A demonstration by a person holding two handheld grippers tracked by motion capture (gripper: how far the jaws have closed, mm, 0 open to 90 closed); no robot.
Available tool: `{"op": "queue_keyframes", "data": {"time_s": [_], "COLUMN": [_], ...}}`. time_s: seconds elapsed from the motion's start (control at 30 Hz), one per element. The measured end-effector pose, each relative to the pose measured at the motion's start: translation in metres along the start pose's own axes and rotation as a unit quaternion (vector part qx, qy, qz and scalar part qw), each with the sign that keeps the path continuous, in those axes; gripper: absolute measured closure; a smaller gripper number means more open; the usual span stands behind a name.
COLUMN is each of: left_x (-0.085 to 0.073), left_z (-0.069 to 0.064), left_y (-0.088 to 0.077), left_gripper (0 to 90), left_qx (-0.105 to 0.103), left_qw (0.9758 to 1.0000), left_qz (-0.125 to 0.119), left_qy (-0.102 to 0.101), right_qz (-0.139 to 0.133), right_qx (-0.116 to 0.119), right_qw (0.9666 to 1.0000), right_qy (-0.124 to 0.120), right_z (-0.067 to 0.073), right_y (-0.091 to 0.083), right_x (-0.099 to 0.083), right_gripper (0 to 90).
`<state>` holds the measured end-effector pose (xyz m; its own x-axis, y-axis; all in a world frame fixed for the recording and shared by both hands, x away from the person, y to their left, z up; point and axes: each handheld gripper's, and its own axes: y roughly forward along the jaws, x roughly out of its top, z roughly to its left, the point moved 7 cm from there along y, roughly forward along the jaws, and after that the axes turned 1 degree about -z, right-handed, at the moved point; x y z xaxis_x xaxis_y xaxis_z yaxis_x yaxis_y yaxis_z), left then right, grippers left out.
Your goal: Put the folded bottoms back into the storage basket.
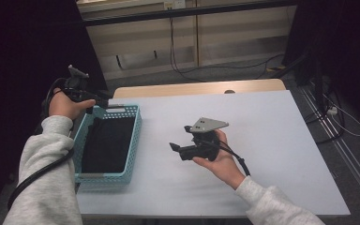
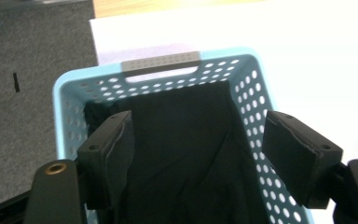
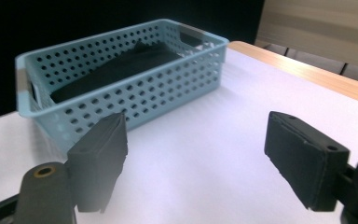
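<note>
A light blue perforated basket [image 1: 134,136] stands at the left side of the white table [image 1: 272,131]. A black cloth [image 1: 108,143] lies folded inside it. My left gripper [image 1: 98,100] hovers over the basket's far left corner, jaws open, nothing between them. In the left gripper view, my left gripper [image 2: 198,126] looks down into the basket [image 2: 161,63] at the cloth [image 2: 182,186]. My right gripper [image 1: 176,147] floats above the table's middle, pointing left, open and empty. In the right gripper view, my right gripper [image 3: 198,123] faces the basket [image 3: 168,88] with the cloth [image 3: 121,65] in it.
A wooden table edge [image 1: 192,88] shows beyond the white surface. Black cables [image 1: 225,65] run over the grey floor behind the table. Dark curtains stand at the left and right. White surface stretches to the right of the basket.
</note>
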<state>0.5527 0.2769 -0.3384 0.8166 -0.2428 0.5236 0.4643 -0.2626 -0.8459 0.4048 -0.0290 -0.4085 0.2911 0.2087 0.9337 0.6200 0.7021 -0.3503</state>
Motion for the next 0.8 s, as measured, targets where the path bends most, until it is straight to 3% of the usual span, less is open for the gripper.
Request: {"op": "queue_keyframes", "data": {"time_s": [0.1, 0.3, 0.8], "left_x": [0.000, 0.001, 0.002], "left_z": [-0.011, -0.031, -0.062], "left_y": [0.004, 0.013, 0.019], "left_gripper": [24.5, 23.6, 22.7], "left_qx": [-0.008, -0.018, -0.042], "left_qw": [0.9999, 0.9995, 0.9976], "left_qz": [0.001, 0.000, -0.013], "left_qy": [0.009, 0.027, 0.054], "right_qz": [0.001, 0.001, 0.007], "right_qx": [-0.012, -0.016, -0.033], "right_qw": [0.9999, 0.9997, 0.9989], "right_qy": [0.009, 0.019, 0.031], "right_z": [-0.012, -0.023, -0.042], "right_y": [-0.009, -0.021, -0.043], "right_x": [-0.008, -0.016, -0.039], "right_gripper": [21.0, 20.6, 19.8]}}
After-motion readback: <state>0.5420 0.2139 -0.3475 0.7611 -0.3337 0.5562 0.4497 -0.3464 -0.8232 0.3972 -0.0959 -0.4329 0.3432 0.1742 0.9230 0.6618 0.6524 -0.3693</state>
